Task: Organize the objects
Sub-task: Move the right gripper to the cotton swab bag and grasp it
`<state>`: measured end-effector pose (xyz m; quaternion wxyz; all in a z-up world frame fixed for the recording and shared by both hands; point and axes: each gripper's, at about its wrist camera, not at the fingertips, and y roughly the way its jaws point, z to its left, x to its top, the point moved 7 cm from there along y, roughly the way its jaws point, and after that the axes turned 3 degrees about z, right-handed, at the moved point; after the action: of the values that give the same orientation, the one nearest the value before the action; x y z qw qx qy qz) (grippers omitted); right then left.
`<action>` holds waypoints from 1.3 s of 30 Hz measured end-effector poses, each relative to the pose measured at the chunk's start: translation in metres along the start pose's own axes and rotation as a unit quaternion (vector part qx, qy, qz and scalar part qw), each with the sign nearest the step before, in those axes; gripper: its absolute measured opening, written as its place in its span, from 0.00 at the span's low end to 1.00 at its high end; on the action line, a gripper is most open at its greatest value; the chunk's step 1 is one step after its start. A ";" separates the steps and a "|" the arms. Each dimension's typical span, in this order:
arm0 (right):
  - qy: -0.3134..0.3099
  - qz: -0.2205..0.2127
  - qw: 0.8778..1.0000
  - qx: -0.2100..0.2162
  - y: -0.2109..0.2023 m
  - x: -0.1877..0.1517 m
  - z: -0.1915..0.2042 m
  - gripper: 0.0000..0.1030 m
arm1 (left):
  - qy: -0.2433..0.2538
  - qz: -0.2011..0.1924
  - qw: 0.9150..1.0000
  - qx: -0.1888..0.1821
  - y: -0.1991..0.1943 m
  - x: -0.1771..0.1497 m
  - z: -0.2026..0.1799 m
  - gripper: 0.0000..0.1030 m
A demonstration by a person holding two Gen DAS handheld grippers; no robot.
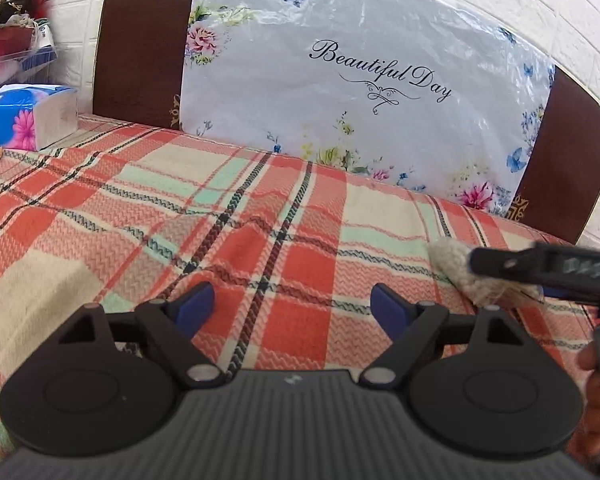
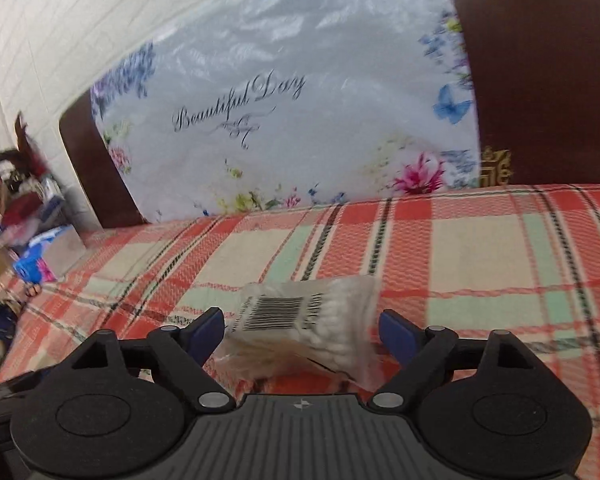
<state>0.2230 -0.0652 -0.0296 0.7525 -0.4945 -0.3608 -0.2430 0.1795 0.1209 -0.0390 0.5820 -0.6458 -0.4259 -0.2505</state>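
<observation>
1. Fingers on my right gripper (image 2: pixel 302 330) spread wide — cotton swab pack (image 2: pixel 300 320) lying between them on the plaid blanket (image 2: pixel 480 248).
2. Left gripper (image 1: pixel 292 306) fingers wide too, empty — tissue pack (image 1: pixel 28 116) at ten o'clock.

This is a bedroom in a home: a bed (image 1: pixel 260 208) with a checked blanket, behind it a brown headboard (image 1: pixel 148 40), and left of it a pack of tissues (image 1: pixel 28 116).
</observation>
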 end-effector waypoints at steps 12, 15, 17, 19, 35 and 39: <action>-0.050 0.008 0.997 -0.065 -0.042 -0.043 -0.019 0.66 | -0.005 0.001 1.000 -0.004 0.002 0.000 0.001 0.86; -0.032 0.010 0.996 -0.082 -0.093 -0.074 -0.045 0.66 | 0.001 0.004 1.000 -0.002 0.003 0.000 0.000 0.87; -0.019 0.009 0.994 -0.104 -0.130 -0.096 -0.060 0.66 | 0.011 0.009 1.000 0.002 0.004 -0.001 -0.002 0.88; -0.001 0.008 0.992 -0.126 -0.164 -0.117 -0.071 0.67 | 0.033 0.020 0.999 0.008 0.006 -0.002 -0.008 0.92; 0.011 -0.009 0.991 -0.136 -0.224 -0.150 -0.096 0.87 | 0.098 0.270 0.919 -0.269 -0.089 -0.074 -0.233 0.87; -0.027 -0.002 0.993 -0.115 -0.222 -0.145 -0.101 0.88 | 0.036 0.340 0.901 -0.266 -0.089 -0.111 -0.229 0.86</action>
<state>0.0027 -0.2439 -0.0419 0.6804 -0.5832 -0.3513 -0.2710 0.0873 -0.1322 -0.0373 0.4532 -0.8727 -0.0771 -0.1646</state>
